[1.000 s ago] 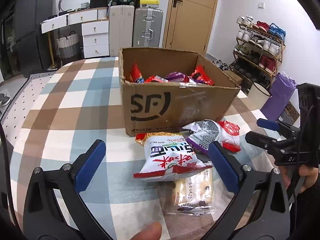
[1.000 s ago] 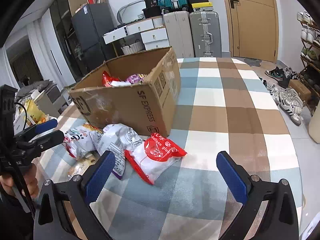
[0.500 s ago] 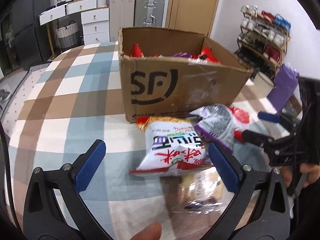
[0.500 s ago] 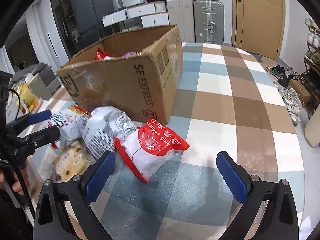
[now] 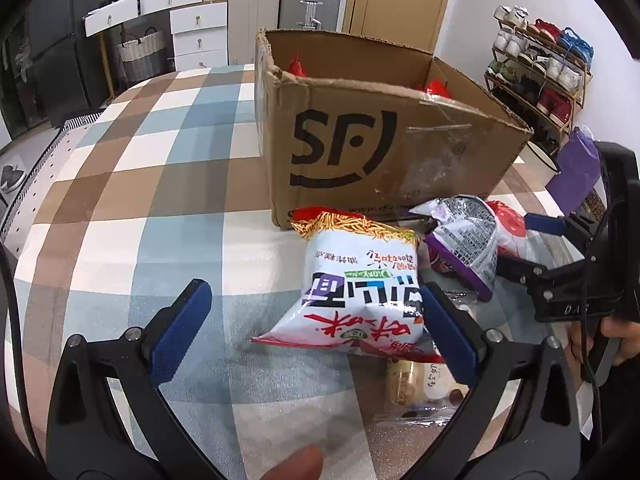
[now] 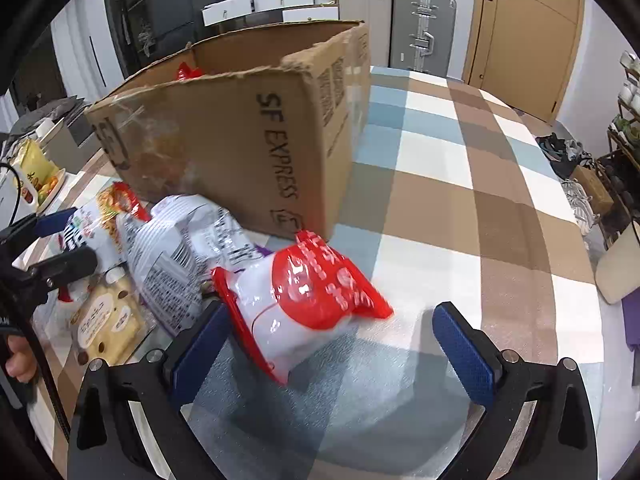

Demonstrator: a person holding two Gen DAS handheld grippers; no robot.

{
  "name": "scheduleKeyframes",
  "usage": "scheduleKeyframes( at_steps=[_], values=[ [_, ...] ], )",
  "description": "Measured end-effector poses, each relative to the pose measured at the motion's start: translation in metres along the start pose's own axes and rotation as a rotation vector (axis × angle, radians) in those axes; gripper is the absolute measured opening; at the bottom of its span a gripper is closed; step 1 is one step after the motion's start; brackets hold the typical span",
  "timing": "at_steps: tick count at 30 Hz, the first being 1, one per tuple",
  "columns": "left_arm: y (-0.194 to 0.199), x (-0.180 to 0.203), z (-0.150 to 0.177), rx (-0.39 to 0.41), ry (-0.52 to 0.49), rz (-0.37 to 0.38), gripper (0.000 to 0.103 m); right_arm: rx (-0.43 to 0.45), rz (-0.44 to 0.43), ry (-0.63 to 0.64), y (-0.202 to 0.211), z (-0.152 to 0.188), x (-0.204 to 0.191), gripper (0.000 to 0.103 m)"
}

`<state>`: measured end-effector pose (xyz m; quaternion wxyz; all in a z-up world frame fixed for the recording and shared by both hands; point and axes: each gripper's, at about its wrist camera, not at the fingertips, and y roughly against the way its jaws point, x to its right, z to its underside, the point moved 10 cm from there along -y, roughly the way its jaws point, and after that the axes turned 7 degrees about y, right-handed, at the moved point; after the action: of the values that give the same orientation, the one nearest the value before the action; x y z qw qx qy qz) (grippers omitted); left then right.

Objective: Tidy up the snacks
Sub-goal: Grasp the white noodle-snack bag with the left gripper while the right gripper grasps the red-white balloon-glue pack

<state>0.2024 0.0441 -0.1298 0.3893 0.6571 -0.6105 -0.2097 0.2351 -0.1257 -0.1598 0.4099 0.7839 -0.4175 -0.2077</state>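
Note:
An open cardboard box (image 5: 384,140) marked SF stands on the checked tablecloth (image 5: 160,184) with a few snack packs showing above its rim; it also shows in the right wrist view (image 6: 240,136). In front of it lie a white and red noodle snack bag (image 5: 356,284), a purple and silver bag (image 5: 468,240), a red and white bag (image 6: 304,292) and a clear pack of biscuits (image 5: 420,384). My left gripper (image 5: 316,332) is open, its right finger beside the noodle bag. My right gripper (image 6: 332,344) is open, its fingers either side of the red and white bag.
The table's right edge drops off toward shoes and a shoe rack (image 5: 540,68). Suitcases (image 5: 308,0), drawers (image 5: 196,32) and a door (image 6: 524,28) stand behind the table. A small tray of packets (image 6: 36,172) sits left of the box in the right wrist view.
Both grippers have moved lower and closer to the snacks in front of the box. The red and white bag now lies between the right gripper's fingers. Both stay open.

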Motion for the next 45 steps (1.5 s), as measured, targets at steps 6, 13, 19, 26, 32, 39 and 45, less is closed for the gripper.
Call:
scheduleKeyframes(
  at_steps=[6, 13, 19, 26, 32, 39, 45],
  values=[
    [-0.006, -0.004, 0.0, -0.006, 0.009, 0.003, 0.102, 0.016, 0.005, -0.016, 0.001, -0.004, 0.005, 0.101],
    [-0.015, -0.007, 0.002, -0.021, 0.015, 0.006, 0.102, 0.038, -0.04, 0.014, 0.008, -0.001, -0.005, 0.077],
    [-0.018, -0.01, 0.002, -0.022, 0.029, 0.009, 0.102, 0.05, -0.053, 0.025, 0.013, 0.002, -0.009, 0.061],
    [-0.019, -0.012, 0.003, -0.022, 0.032, 0.01, 0.102, 0.112, -0.076, 0.01, 0.036, 0.009, -0.016, 0.055],
    [-0.017, -0.012, 0.001, -0.01, 0.035, 0.007, 0.102, 0.15, -0.097, 0.008, 0.054, 0.014, -0.024, 0.055],
    [-0.011, -0.007, 0.0, 0.014, 0.03, 0.028, 0.082, 0.163, -0.13, -0.009, 0.059, 0.016, -0.029, 0.055],
    [-0.004, 0.008, 0.002, 0.03, -0.012, 0.086, 0.054, 0.195, -0.14, -0.011, 0.067, 0.011, -0.031, 0.055]
  ],
)
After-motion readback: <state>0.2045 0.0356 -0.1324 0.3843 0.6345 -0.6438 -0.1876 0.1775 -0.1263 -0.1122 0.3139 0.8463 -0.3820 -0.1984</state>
